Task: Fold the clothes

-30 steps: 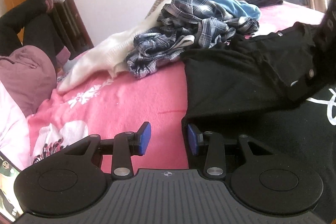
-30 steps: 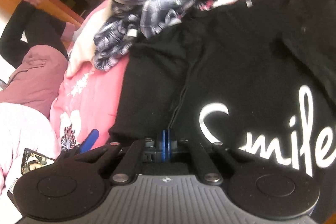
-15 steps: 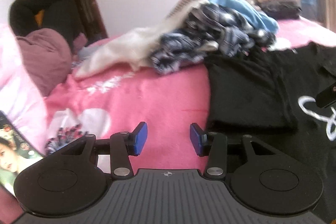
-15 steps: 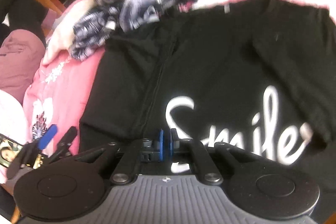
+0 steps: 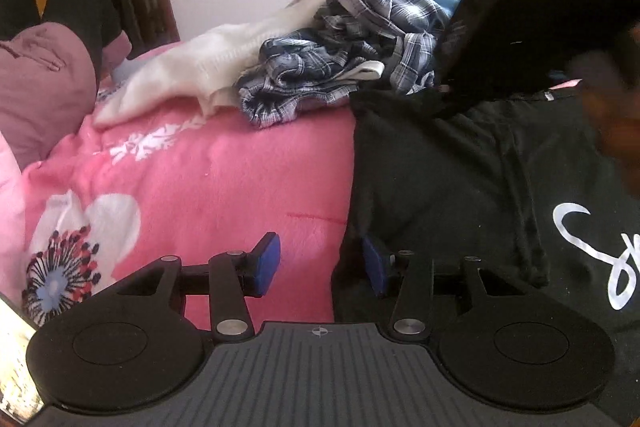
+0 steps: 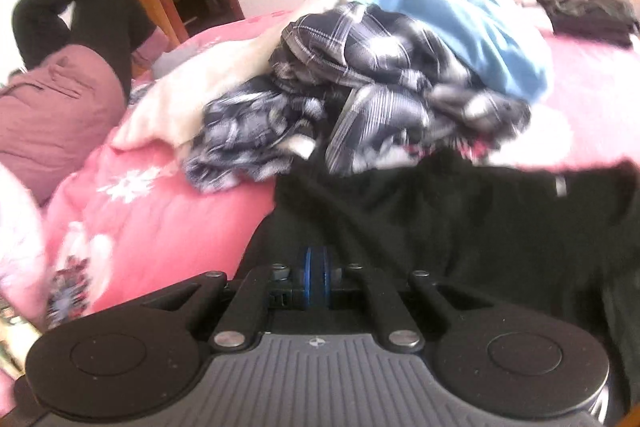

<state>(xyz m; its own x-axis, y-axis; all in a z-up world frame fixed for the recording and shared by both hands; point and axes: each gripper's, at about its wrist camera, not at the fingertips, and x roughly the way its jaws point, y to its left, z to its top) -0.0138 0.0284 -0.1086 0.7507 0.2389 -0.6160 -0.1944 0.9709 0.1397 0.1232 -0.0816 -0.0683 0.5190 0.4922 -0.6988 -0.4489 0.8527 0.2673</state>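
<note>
Black T-shirt point(image 5: 460, 179) is lying spread on the pink bedspread point(image 5: 224, 187), its white lettering point(image 5: 592, 251) showing toward the right of the left wrist view. Left gripper point(image 5: 320, 263) is hovering right at the shirt's left edge, jaws standing apart with nothing between the blue pads; one pad point(image 5: 267, 259) is sitting over pink blanket, the other over black cloth. Right gripper point(image 6: 316, 283) is hanging over the shirt point(image 6: 460, 227) with its blue pads pressed together, and whether a thin fold of fabric is caught in there I cannot say, the picture being smeared. In the left wrist view a dark blurred shape is filling the upper right corner, probably that right gripper with a hand behind it. Beyond the shirt a heap is waiting: a plaid shirt point(image 6: 360, 83), a cream garment point(image 5: 192, 67) and a blue one point(image 6: 480, 23). A person is lounging at the far left in a mauve top point(image 5: 40, 83).
</note>
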